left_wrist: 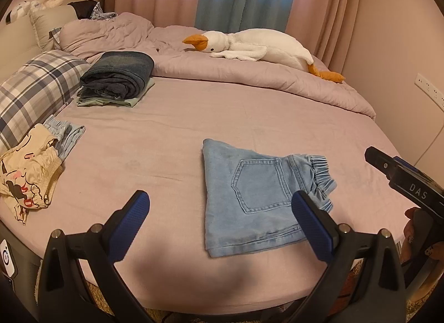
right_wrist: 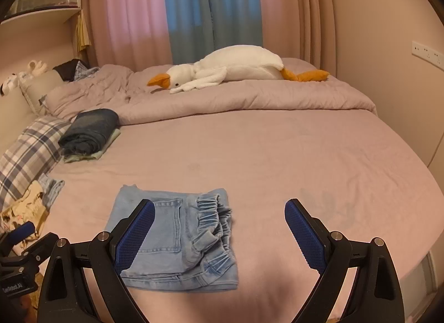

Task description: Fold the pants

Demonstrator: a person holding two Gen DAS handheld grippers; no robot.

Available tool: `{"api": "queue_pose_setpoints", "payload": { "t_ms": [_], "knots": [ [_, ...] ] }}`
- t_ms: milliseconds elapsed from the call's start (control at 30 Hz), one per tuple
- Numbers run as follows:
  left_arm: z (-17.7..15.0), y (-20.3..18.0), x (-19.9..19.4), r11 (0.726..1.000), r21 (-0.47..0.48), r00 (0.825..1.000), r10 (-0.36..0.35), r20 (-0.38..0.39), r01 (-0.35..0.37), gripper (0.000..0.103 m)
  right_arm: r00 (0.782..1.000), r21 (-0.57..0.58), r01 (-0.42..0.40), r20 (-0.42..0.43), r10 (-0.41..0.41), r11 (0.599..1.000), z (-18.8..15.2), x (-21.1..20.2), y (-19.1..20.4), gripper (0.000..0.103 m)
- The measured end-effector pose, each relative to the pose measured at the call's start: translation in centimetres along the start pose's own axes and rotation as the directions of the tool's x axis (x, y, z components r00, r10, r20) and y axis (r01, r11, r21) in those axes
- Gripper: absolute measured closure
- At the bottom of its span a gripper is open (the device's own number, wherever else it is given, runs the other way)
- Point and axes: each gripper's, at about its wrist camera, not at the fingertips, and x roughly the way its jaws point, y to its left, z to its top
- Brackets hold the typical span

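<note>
Both grippers, left gripper [left_wrist: 220,216] and right gripper [right_wrist: 219,225], hang spread and empty above the pants [right_wrist: 177,237]; I judge them folded, awaiting stacking.

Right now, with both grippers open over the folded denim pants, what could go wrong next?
1. The elastic waistband lies bunched and loose on top of the light blue denim pants; lifting by it alone may undo the fold.
2. The pants sit near the bed's front edge, so a pull toward you could drag them off.
3. The stack of folded clothes is far left; carrying with the left gripper or the right gripper alone may let layers sag open.
</note>
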Motion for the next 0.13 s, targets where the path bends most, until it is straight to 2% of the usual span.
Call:
{"api": "queue_pose_setpoints", "payload": {
  "t_ms": [133],
  "knots": [
    [-0.01,0.1,0.0,1.0,-0.002,1.0,0.006,0.001,-0.006,0.001,1.0,-0.001,0.003,-0.002,-0.003,1.0,-0.03,0.02,0.08,0.009]
  ]
}}
